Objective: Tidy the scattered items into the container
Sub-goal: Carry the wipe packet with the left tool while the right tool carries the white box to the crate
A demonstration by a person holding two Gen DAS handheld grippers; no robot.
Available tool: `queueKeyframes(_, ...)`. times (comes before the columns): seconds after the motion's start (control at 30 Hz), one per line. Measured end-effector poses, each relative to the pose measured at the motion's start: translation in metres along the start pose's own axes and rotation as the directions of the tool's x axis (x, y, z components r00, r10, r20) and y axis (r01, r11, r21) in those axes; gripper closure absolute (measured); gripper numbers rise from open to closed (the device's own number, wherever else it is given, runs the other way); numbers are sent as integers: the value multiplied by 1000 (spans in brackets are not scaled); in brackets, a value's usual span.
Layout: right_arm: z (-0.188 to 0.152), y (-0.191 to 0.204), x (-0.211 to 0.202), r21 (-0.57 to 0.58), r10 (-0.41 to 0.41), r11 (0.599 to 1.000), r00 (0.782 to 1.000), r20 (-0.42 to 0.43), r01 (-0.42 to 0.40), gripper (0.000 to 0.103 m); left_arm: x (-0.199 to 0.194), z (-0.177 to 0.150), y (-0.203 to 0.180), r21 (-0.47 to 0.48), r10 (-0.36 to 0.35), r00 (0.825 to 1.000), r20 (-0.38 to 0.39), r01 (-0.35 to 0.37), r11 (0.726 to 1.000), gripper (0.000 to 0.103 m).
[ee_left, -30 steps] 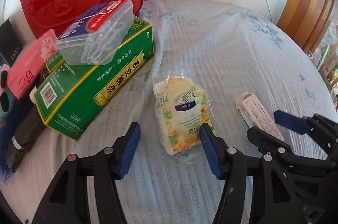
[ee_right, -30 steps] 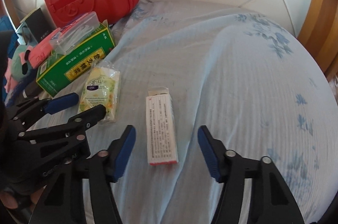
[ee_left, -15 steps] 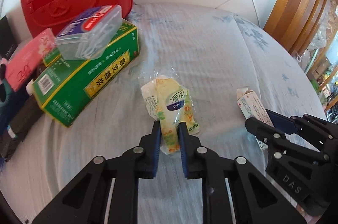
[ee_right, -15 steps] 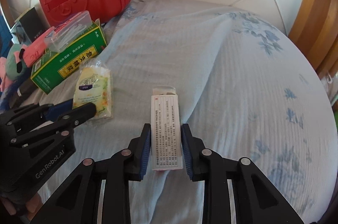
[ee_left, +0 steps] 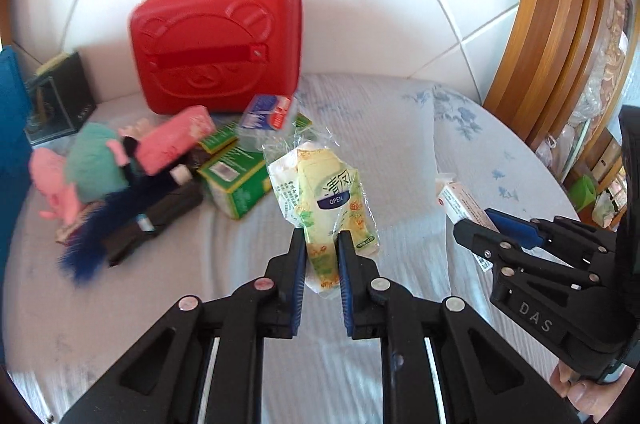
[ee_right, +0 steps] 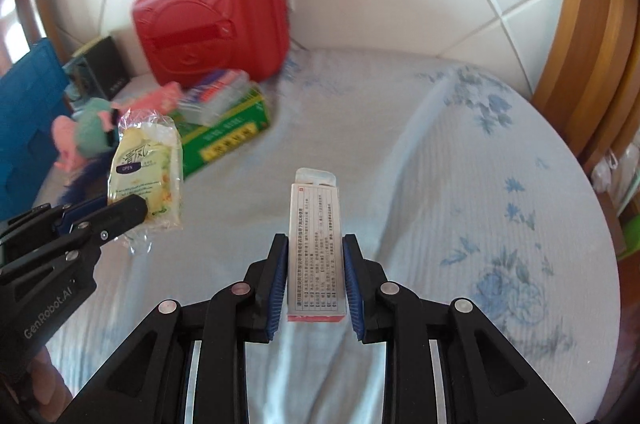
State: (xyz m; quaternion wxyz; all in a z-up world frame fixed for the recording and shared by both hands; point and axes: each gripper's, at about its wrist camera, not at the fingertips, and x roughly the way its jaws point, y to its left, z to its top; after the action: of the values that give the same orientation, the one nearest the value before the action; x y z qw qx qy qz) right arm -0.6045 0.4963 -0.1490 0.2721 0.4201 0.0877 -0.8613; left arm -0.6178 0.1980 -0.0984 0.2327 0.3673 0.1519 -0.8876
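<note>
Two grippers each carry a load above the bed. On the left, the left gripper (ee_left: 322, 256) pinches the tissue packet (ee_left: 326, 199) by its lower end; on the right, the right gripper (ee_right: 315, 272) clamps the white medicine box (ee_right: 316, 244) along its sides. Both items should travel level and slowly toward the red case (ee_left: 218, 47), which stands closed against the wall, so neither slips. Half a second ago both lay gripped on the bedsheet (ee_right: 440, 183); now they hang clear of it.
</note>
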Motion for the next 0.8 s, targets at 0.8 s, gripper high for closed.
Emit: queueKeyframes(0.8, -10, 427, -197, -256, 129, 966, 942, 311, -47, 77, -331, -68, 314, -88, 238, 924, 299, -222, 971, 88)
